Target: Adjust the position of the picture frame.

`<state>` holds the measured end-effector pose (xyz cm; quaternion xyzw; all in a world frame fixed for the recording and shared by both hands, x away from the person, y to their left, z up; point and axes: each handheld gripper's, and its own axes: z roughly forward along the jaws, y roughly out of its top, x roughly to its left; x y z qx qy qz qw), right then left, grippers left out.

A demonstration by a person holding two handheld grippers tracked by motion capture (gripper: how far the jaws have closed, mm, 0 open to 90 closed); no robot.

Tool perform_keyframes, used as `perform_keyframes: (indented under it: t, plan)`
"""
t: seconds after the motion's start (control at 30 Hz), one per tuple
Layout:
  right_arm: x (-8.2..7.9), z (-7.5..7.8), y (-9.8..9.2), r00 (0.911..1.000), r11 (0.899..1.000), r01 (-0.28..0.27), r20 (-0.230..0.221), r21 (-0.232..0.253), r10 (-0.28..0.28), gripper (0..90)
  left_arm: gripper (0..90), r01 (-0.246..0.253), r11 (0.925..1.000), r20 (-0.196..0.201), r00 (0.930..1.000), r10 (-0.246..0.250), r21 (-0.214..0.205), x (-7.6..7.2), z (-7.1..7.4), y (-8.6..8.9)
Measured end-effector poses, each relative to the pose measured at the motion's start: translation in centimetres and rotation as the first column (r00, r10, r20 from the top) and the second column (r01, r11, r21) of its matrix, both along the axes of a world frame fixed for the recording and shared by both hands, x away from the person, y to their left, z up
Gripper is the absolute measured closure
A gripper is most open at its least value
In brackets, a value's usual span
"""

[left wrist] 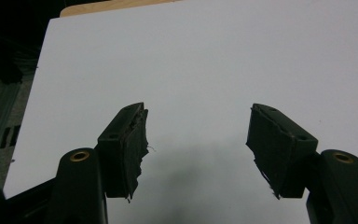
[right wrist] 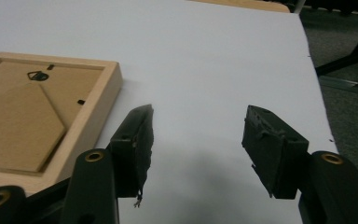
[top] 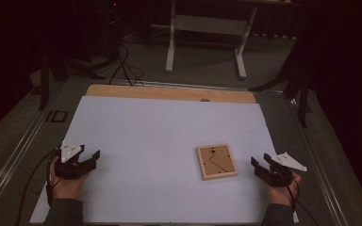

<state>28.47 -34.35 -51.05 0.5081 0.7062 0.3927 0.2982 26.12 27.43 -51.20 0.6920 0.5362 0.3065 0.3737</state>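
Down at the lower right of the high view, a wooden picture frame [top: 217, 161] lies face down on the white surface [top: 160, 136], its brown backing board and small hanger turned up. Just right of it rests the right gripper [top: 260, 164], held in a hand [top: 283, 188] at the bottom edge, jaws apart with nothing between them. In the right gripper view the picture frame [right wrist: 42, 121] fills the left side, its pale wooden edge just beside the left jaw, whether touching is unclear. At the lower left of the high view the left gripper [top: 92, 159] sits well apart from the frame, jaws likewise spread over bare white surface [left wrist: 200, 70].
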Motion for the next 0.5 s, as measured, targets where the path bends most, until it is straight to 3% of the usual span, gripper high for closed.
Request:
perform_keyframes:
  t: [0.37, 0.5]
  plan:
    - [0.2, -0.2, 0.6, 0.9993, 0.999, -0.032, -0.019, 0.013, 0.033, 42.7, 37.5, -0.019, 0.9997, 0.01, 0.9998, 0.019, -0.016, -0.1, 0.1, 0.2]
    - [0.3, -0.4, 1.2, 0.9979, 0.998, -0.055, -0.034, -0.012, 0.055, 42.8, 37.4, -0.02, 0.9995, 0.006, 0.9998, 0.02, -0.023, 0.0, 0.0, 0.2]
